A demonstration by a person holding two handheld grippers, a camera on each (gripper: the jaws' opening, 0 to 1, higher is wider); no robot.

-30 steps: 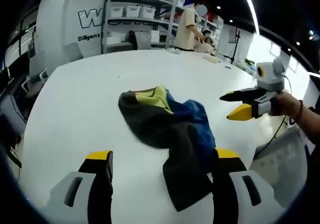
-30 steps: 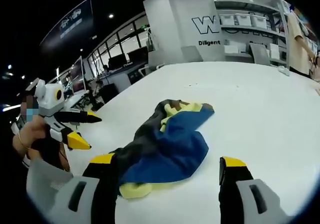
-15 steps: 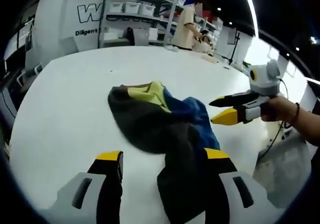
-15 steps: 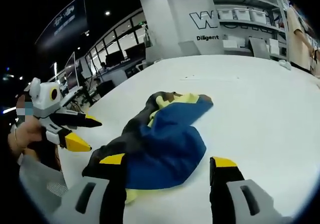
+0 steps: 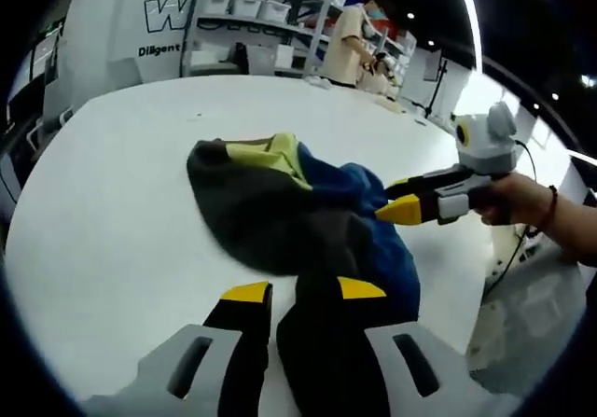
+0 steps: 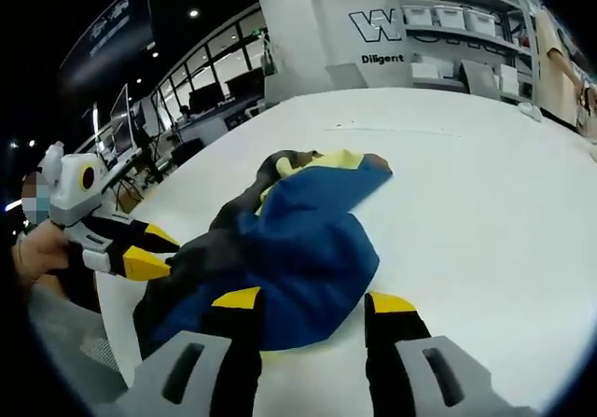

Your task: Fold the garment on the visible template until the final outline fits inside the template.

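Left gripper (image 5: 303, 294): low over the table (image 5: 112, 202), jaws narrowed since half a second ago and clamped on the garment's (image 5: 280, 216) dark near edge. Garment: crumpled heap, dark, yellow and blue, mid-table. Right gripper (image 6: 312, 301): jaws parted, astride the blue edge, closer in than before; held by a hand (image 5: 508, 198) at the garment's right side.

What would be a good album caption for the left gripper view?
Left gripper closing on a crumpled dark, blue and yellow garment on a white table, right gripper alongside.
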